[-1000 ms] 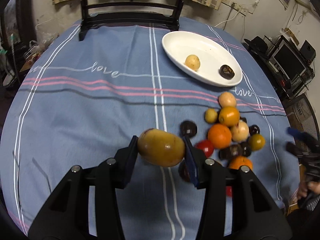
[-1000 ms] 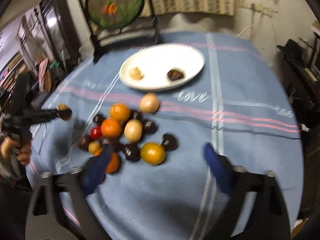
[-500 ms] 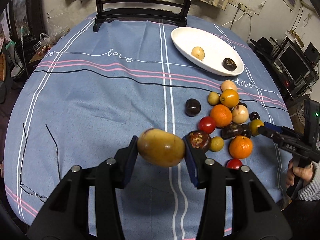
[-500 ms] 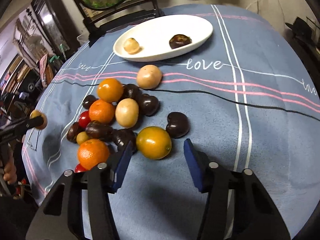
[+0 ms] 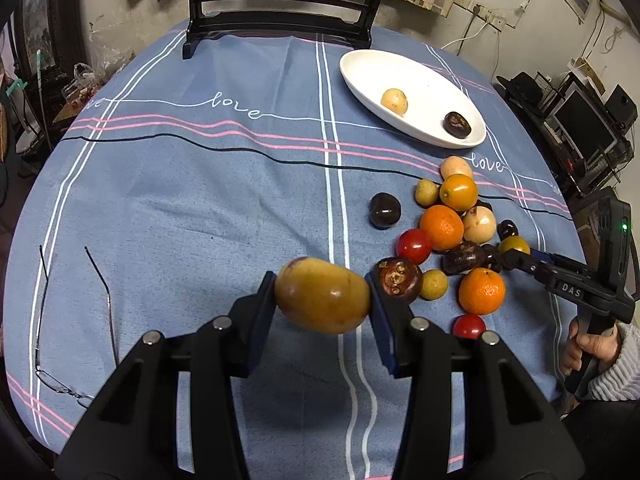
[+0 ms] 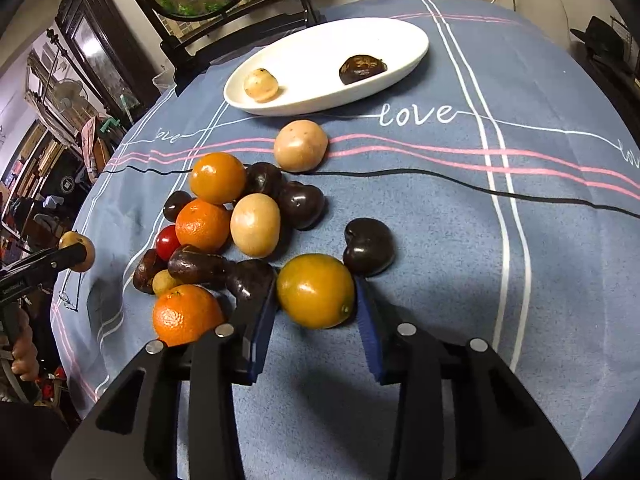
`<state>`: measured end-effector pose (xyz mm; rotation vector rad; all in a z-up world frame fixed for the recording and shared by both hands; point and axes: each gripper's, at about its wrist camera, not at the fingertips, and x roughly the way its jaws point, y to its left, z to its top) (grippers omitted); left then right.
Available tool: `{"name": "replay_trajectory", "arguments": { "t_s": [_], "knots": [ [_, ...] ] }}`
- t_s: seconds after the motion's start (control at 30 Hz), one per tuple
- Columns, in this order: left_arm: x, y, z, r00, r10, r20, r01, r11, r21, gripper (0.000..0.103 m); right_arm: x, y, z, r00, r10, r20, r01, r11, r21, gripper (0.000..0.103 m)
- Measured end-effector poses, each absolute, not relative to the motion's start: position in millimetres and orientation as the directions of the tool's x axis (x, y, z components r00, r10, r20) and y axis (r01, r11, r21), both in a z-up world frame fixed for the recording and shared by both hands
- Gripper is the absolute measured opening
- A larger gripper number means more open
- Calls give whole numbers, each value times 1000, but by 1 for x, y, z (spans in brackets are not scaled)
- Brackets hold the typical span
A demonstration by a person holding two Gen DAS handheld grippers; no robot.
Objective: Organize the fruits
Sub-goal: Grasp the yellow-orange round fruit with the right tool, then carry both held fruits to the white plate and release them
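Tablecloth: we are working over blue cloth.
Right gripper: jaws, just closing, are pinching the yellow-orange fruit; we are squeezing gently.
Left gripper: clamping the brownish fruit, lifted.
Plate: we are aiming there, far side.

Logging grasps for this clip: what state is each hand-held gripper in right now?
Left hand-held gripper: shut on the yellow-brown fruit, held above the cloth.
Right hand-held gripper: jaws just closing around the orange-yellow fruit; pads seem to touch it.
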<state>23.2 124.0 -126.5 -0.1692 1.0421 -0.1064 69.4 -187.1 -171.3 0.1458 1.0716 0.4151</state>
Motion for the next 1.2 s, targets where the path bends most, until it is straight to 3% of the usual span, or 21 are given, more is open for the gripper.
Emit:
{"name": "replay_trajectory", "arguments": {
  "t_s": [0.37, 0.77, 1.2],
  "knots": [
    [36, 105, -131, 495, -204, -845, 50, 977, -206, 45, 41, -201, -137, 489, 368, -791, -299, 922, 245, 39],
    [53, 87, -122, 511, -163, -844, 85, 987, -138, 45, 33, -208, -103, 552, 374, -745, -310, 922, 233, 39],
    [118, 72, -105, 543, -164, -824, 118, 986, -118, 45, 81, -196, -86, 565, 393, -725, -338, 912, 231, 39]
  ]
}}
